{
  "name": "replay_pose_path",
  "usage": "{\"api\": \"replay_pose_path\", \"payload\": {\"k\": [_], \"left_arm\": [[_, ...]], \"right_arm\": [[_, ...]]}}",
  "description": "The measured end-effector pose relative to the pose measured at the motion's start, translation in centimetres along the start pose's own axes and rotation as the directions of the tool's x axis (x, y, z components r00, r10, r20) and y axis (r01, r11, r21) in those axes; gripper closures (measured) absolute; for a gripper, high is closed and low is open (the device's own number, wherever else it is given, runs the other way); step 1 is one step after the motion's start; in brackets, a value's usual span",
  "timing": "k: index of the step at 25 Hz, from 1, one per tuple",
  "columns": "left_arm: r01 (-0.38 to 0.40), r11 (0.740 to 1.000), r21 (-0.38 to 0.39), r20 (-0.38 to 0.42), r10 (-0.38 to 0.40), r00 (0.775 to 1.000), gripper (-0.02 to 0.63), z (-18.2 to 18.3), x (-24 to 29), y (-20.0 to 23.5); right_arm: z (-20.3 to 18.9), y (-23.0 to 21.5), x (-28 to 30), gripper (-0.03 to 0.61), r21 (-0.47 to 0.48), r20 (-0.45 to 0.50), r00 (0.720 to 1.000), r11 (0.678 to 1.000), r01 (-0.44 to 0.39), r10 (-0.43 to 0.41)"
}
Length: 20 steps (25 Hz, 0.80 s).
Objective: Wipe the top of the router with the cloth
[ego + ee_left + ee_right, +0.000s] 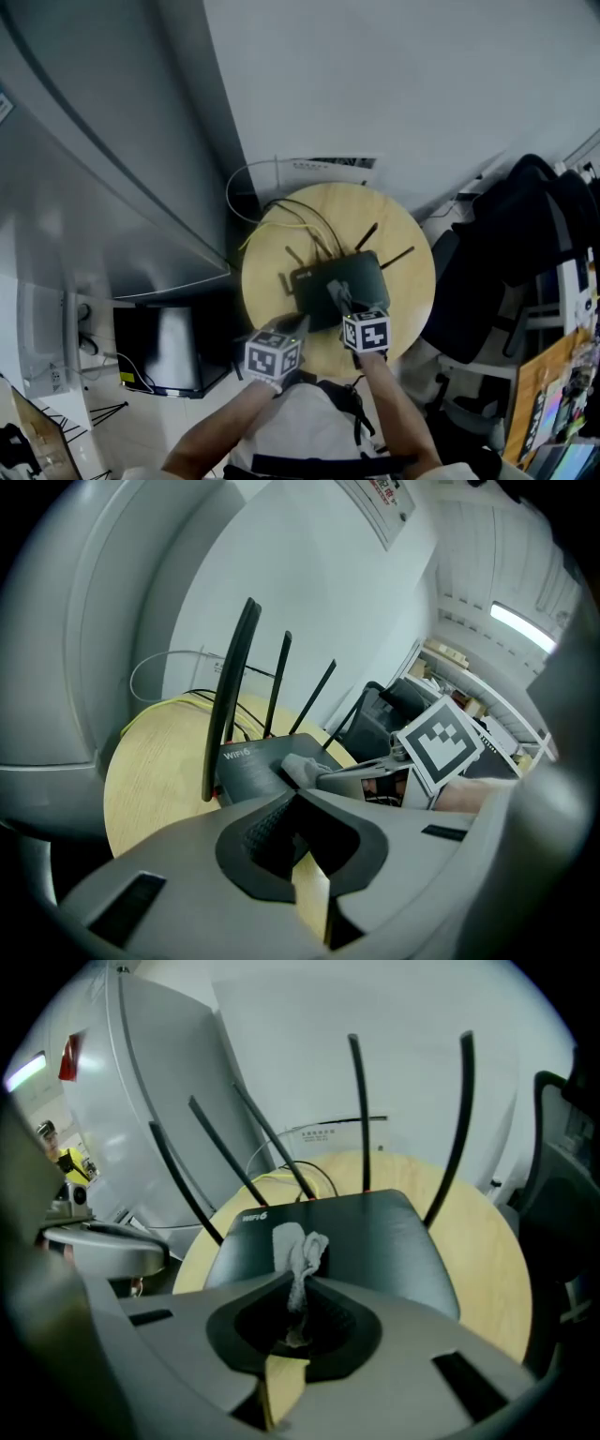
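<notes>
A black router (339, 279) with several upright antennas lies on a round wooden table (405, 281). My right gripper (339, 300) is shut on a small grey cloth (298, 1246), and the cloth's free end rests on the router's top (375, 1241) near the front left, beside its white lettering. My left gripper (298, 324) sits at the router's near-left corner, jaws together with nothing between them. From the left gripper view (294, 792), the router (246, 761), the cloth (302, 767) and the right gripper (375, 772) lie just ahead.
Yellow and black cables (281, 217) run off the router's back toward the wall. A curved grey panel (103, 197) stands left of the table. A dark chair with a bag (511, 244) crowds the right side. A low black unit (164, 347) sits on the floor at left.
</notes>
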<state>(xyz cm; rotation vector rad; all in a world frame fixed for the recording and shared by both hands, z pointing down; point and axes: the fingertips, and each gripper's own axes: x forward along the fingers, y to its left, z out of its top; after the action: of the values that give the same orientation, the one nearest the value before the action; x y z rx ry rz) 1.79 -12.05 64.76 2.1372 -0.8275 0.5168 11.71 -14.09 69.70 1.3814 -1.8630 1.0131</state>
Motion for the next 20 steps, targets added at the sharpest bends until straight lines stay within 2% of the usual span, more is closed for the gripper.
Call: {"api": "replay_pose_path", "payload": {"k": [10,20], "left_arm": [[0.042,0.999,0.026,-0.031,-0.042,0.999,0.617,-0.3,1.0,-1.6],[0.035,0.999,0.03,-0.036,-0.034,0.999,0.617,-0.6,0.7,-1.5]], "right_arm": [[-0.9,-8.9,-2.3,0.545,0.057,0.005,0.987,0.986,0.157,-0.158],[-0.8,-13.1,-3.7,0.544,0.037,0.005,0.968,0.967,0.25,-0.251]]}}
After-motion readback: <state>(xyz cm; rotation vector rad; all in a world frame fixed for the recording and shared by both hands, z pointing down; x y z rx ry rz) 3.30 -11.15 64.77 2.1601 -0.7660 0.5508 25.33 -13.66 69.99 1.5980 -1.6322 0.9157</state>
